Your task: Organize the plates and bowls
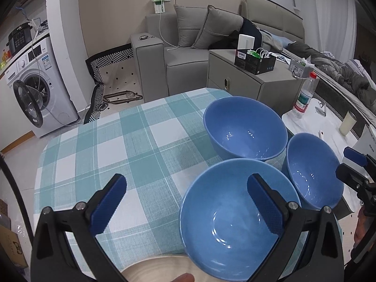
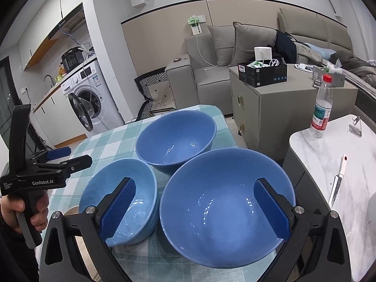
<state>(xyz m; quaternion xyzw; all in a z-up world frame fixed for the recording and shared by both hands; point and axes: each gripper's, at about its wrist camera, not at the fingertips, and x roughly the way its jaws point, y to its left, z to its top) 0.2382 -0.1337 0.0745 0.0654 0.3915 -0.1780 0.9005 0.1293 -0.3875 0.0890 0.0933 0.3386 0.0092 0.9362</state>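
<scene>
Left wrist view, sweeping left to right: a washing machine (image 1: 35,89) with its door hanging open, labels on its front too small to read. Then the checked tablecloth (image 1: 117,152) and the left gripper (image 1: 185,202) over it, jaws spread wide with nothing between them; its left pad hangs above bare cloth, its right pad above the near bowl (image 1: 225,223). That near bowl sits at the table's front edge, with the far bowl (image 1: 245,127) behind it and the right-hand bowl (image 1: 312,171) beside it, the three close together. At the right edge, the right gripper (image 1: 354,164) pokes in. A water bottle (image 1: 305,94) stands on the marble side table (image 1: 312,124); its label is illegible.

Right wrist view, again from the left: a hand (image 2: 21,209) wraps the left gripper's (image 2: 68,157) handle, held level, pointing right over the cloth. White lettering on its body reads "GenRobot.AI". Next, the near bowl (image 2: 112,188), the far bowl (image 2: 176,138), then the right-hand bowl (image 2: 225,209). The right gripper (image 2: 195,211) is wide open and empty too, left pad above the near bowl, right pad above the right-hand one. Far right, the bottle (image 2: 322,108) and a knife (image 2: 338,183) on the marble top.
</scene>
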